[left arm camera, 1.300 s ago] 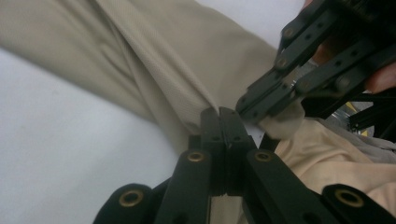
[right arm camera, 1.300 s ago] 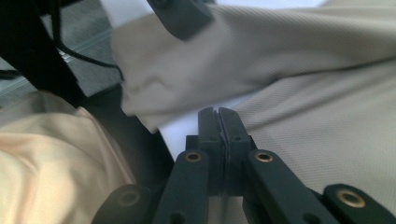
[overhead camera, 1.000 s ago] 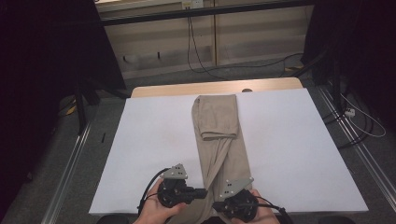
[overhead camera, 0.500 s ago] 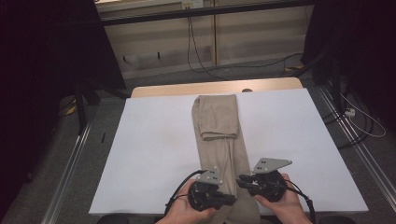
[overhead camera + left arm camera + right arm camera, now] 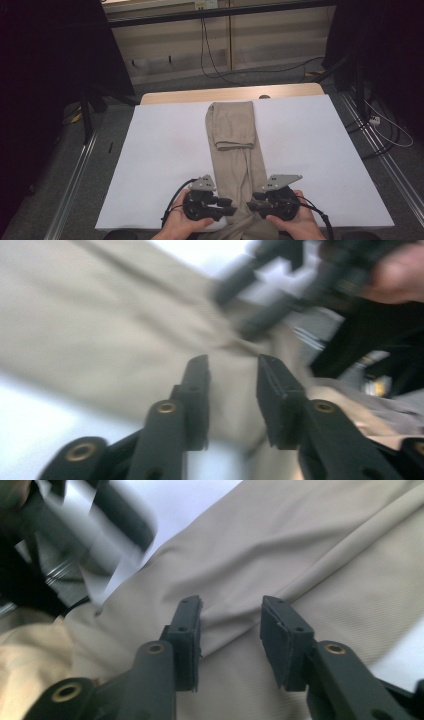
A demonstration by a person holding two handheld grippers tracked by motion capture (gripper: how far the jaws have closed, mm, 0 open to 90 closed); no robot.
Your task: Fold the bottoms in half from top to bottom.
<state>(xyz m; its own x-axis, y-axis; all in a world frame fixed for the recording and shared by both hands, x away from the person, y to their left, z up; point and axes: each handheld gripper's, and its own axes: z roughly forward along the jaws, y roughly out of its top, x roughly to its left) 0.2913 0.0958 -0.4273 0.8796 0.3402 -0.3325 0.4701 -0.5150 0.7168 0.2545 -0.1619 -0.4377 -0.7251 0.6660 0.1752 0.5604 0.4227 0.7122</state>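
Hovering parted over the long beige folded trousers (image 5: 239,150) on the white table (image 5: 160,165), both jaws have just been opening, apparently releasing the near end: left gripper (image 5: 231,209), right gripper (image 5: 250,205).

White tabletop (image 5: 310,150) on wooden table edge (image 5: 180,96); cables (image 5: 220,70) on grey floor (image 5: 100,150) behind; metal rails (image 5: 75,185) alongside.

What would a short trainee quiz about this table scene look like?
1. What garment lies on the white table?
2. True or false: the far end of the beige trousers is folded back on itself.
3. Which describes the left claw and right claw? A) shut tight B) jaws parted over the fabric C) lifted far from the fabric

Key: 1. beige trousers; 2. true; 3. B
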